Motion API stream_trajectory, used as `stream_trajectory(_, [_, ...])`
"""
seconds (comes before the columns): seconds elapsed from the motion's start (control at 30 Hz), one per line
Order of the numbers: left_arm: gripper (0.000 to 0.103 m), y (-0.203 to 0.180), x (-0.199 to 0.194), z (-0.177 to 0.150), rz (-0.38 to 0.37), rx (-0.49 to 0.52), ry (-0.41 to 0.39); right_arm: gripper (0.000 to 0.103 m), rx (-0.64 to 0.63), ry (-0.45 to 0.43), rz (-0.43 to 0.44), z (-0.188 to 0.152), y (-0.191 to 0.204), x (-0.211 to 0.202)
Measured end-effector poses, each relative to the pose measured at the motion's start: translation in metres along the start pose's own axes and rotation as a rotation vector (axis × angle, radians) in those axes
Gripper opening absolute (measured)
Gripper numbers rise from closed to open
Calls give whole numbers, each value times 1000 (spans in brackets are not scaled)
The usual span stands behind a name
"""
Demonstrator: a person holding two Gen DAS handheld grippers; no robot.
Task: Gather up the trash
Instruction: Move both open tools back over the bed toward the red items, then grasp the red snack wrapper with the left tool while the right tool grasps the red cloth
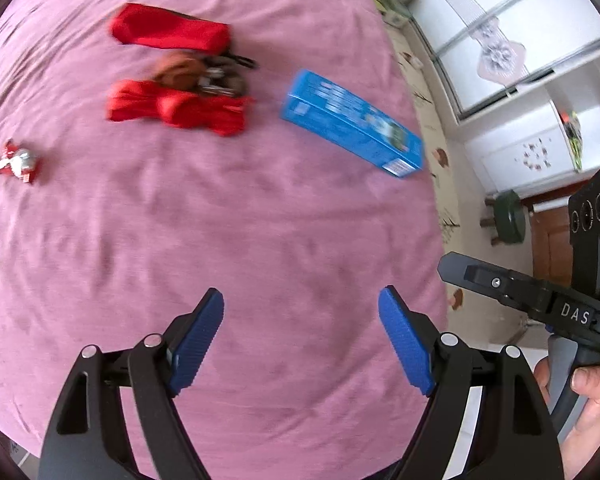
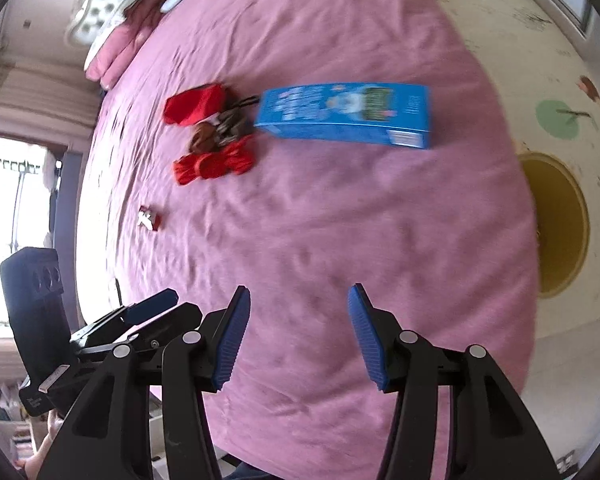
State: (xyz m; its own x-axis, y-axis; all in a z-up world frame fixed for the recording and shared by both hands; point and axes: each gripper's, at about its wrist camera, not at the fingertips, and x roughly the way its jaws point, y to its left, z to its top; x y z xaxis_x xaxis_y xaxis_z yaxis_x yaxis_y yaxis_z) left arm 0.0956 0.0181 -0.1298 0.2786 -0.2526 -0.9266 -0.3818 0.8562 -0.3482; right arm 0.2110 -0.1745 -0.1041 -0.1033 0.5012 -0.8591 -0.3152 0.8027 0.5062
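Observation:
On a pink bed sheet [image 1: 204, 216] lie a blue carton [image 1: 352, 124] [image 2: 346, 114], a crumpled red and silver wrapper [image 1: 18, 162] [image 2: 150, 219], two red cloth items [image 1: 168, 30] [image 1: 176, 108] and a brown lump with dark bits [image 1: 196, 74] [image 2: 220, 130] between them. My left gripper [image 1: 302, 312] hovers above the sheet's near part, open, with nothing between its blue pads. My right gripper [image 2: 298, 312] hovers likewise, open and holding nothing. Each gripper shows at the edge of the other's view, the right one [image 1: 540, 300] held by a hand [image 1: 592, 396].
A yellow round bin [image 2: 560, 224] stands on the patterned floor mat [image 2: 540, 40] right of the bed. Pillows and bedding [image 2: 116, 20] lie at the bed's head. A dark green stool [image 1: 508, 216] and white cabinets [image 1: 532, 80] stand beyond the bed's edge.

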Motion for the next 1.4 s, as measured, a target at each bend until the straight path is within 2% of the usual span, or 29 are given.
stream_trajectory(0.27, [80,65,-12,11,20,-91,-20,50,-110,52,-34,21,62,47])
stream_trajectory(0.53, [80,128,-8,29,54,-206,-29,50,-212,89,-67,54,107,90])
stream_trajectory(0.73, [80,176,-5,44,73,-350,-52,50,-291,122,-91,82,135,126])
stream_trajectory(1.07, [80,251,-3,65,115,-558,-92,50,-411,142,-135,118,164,172])
stream_trajectory(1.2, [81,273,-4,67,140,-629,-109,51,-478,121,-188,129,175,185])
stream_trajectory(1.4, [81,302,4,79,148,-715,-121,51,-558,145,-237,138,180,210])
